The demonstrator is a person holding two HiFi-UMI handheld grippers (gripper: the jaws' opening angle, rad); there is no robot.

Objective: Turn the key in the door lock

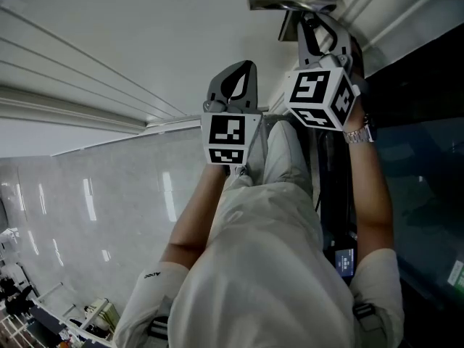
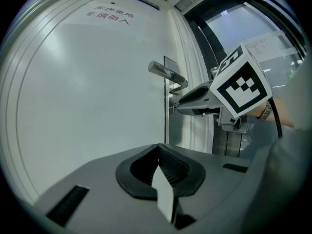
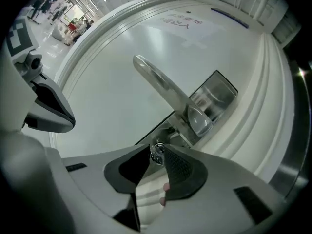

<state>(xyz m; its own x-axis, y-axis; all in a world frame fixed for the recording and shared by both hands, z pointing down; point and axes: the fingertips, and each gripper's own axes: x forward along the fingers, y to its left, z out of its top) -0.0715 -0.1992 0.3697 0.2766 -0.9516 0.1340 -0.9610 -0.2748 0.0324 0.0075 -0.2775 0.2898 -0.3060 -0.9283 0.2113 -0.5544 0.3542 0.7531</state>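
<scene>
The door [image 2: 87, 96] bears two lines of grey Chinese print [image 2: 109, 11] near its top, left of the handle. The lower line reads 非请勿入; the upper looks like 库房重地, though its strokes are faint. The right gripper view shows the same print turned about. A blue strip [image 2: 143, 2] above the door carries marks too small to read. On the glass to the right hangs a white notice [image 2: 263, 41], its lines of print illegible. The left cube [image 1: 230, 138] and right cube [image 2: 241, 87] bear black-and-white square code markers. A sleeve [image 1: 148, 296] has a small dark logo [image 1: 151, 275], unreadable.
</scene>
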